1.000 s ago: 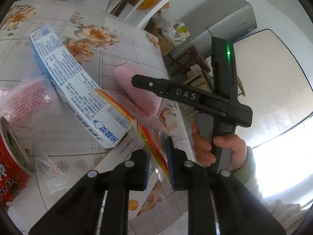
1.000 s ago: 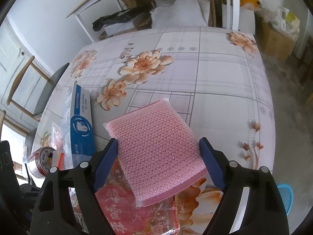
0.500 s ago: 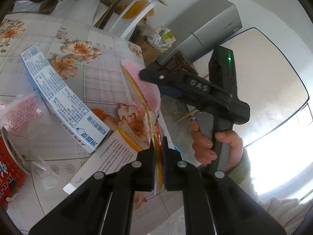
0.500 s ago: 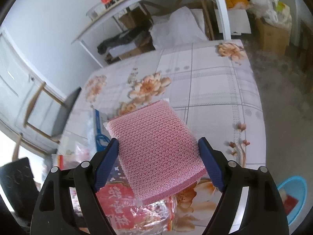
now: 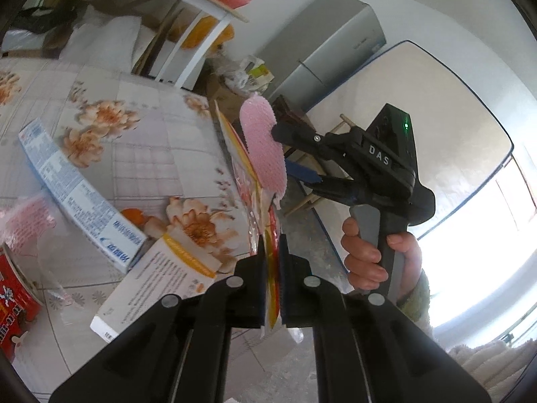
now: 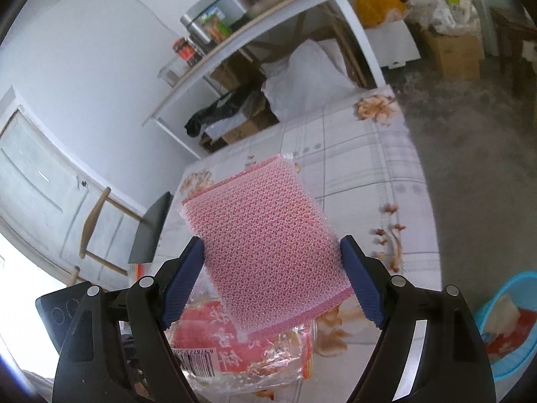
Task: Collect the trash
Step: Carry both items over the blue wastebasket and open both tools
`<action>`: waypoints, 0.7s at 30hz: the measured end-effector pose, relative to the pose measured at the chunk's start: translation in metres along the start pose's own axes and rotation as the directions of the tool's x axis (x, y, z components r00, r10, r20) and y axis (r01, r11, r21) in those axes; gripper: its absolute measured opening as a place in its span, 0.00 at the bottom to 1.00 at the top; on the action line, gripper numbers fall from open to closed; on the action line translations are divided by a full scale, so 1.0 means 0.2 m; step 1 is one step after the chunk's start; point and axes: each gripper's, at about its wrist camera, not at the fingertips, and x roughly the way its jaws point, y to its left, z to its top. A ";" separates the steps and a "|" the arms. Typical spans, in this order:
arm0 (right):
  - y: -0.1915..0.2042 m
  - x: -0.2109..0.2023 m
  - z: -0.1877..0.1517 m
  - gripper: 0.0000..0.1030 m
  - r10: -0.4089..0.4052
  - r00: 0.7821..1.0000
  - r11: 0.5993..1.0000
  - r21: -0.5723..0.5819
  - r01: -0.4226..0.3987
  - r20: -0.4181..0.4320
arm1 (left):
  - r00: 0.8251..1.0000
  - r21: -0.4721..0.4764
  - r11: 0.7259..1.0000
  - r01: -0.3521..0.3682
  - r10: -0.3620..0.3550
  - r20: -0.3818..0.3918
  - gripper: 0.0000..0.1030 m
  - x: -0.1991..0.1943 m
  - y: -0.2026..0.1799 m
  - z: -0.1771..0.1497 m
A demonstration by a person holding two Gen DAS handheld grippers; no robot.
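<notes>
My right gripper (image 6: 272,285) is shut on a pink mesh sponge pad (image 6: 265,245) and holds it above the table's right edge; the pad also shows in the left wrist view (image 5: 265,151) with the right gripper (image 5: 352,164) behind it. My left gripper (image 5: 272,262) is shut on a red and yellow plastic wrapper (image 5: 255,201), lifted edge-on; the wrapper also shows under the pad in the right wrist view (image 6: 235,346). A blue and white box (image 5: 80,191), a white and orange box (image 5: 157,278) and a red can (image 5: 13,299) lie on the floral table (image 5: 151,147).
A blue bin (image 6: 510,322) with trash in it stands on the floor at the right of the table. A crumpled pink and clear wrapper (image 5: 30,221) lies by the can. A white shelf table (image 6: 268,33), chairs (image 6: 100,228) and a grey fridge (image 5: 322,57) stand around.
Both grippers have risen and tilted away from the table, carrying the pink pad and the wrapper together. The left gripper closed onto the wrapper about a second ago.
</notes>
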 end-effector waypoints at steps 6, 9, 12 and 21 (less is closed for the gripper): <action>-0.06 -0.26 -0.06 0.75 0.007 0.995 0.999 0.040 -0.011 0.098 | 1.000 0.075 0.997 0.019 -0.019 -0.012 0.05 0.03 -0.16 0.01; -0.13 -0.42 -0.11 0.75 -0.005 0.988 0.997 0.076 -0.007 0.157 | 0.999 0.125 0.991 0.039 -0.035 -0.034 0.05 0.07 -0.27 0.02; -0.22 -0.58 -0.18 0.75 -0.040 0.977 0.992 0.126 0.013 0.211 | 0.996 0.183 0.981 0.071 -0.060 -0.068 0.05 0.16 -0.41 0.01; -0.64 -0.99 -0.54 0.75 -0.226 0.934 0.924 0.364 0.116 0.278 | 0.960 0.280 0.942 0.183 -0.110 -0.258 0.05 0.56 -0.77 -0.10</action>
